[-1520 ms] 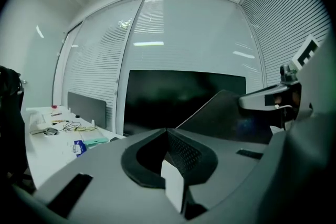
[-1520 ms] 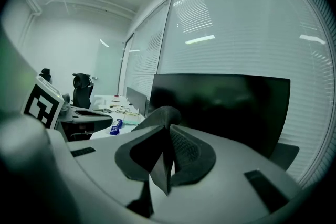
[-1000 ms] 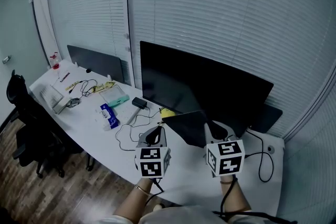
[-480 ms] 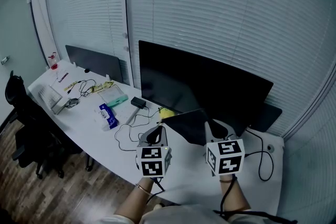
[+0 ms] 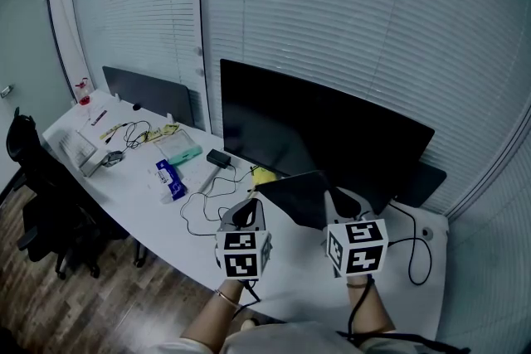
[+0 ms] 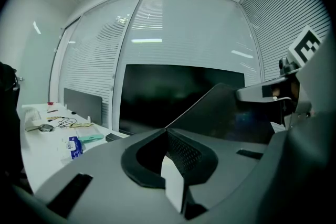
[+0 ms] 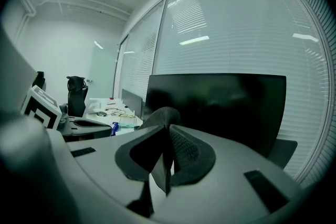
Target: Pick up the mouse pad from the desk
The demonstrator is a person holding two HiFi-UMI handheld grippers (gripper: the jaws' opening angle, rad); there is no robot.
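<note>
Fingers [image 7: 184,149] of right gripper [image 7: 167,131] pinched narrow on mouse pad [image 5: 297,196] edge; pad held tilted before monitor [image 5: 323,128], seemingly off desk [image 5: 290,273]. Left gripper [image 6: 167,131] closed, empty. Pinch to be held firm, pad raised clear of monitor.

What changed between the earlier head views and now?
Nothing visibly moved, and nothing was taken hold of or let go; only the head camera shifted a little. The left claw and the right claw still pinch the mouse pad, which is held lifted off the desk in front of the monitor.
</note>
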